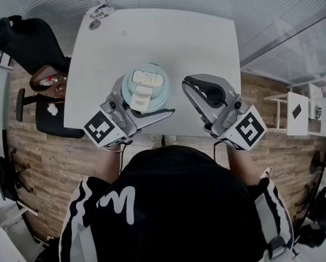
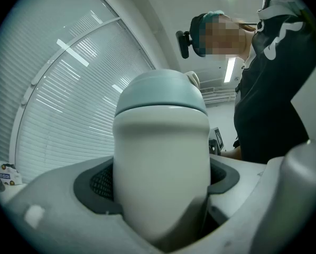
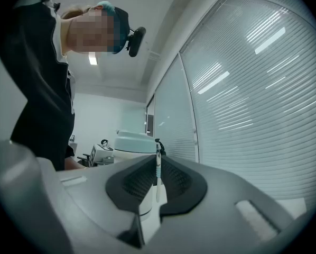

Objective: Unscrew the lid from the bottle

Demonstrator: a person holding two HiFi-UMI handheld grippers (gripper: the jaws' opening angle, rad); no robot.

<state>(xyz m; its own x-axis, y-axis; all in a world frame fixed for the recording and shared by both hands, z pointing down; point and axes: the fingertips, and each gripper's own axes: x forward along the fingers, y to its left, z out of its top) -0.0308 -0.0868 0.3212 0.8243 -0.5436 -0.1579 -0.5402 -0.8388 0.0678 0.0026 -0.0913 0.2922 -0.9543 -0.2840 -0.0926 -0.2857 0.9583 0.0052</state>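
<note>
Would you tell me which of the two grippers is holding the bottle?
The left gripper: its jaws clamp the bottle by its white body, while the right gripper is shut on nothing beside it.

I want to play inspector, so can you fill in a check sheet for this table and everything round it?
Surface: white table.
Job's things: bottle standing near the front edge, pale blue lid on.
Clutter: small thing at the far left corner, too small to name.
Grippers: left tongs shut on the bottle; right tongs shut, empty, beside it.
Cables: nothing seen.
Surroundings: black chair at left, wood floor, blinds.
</note>
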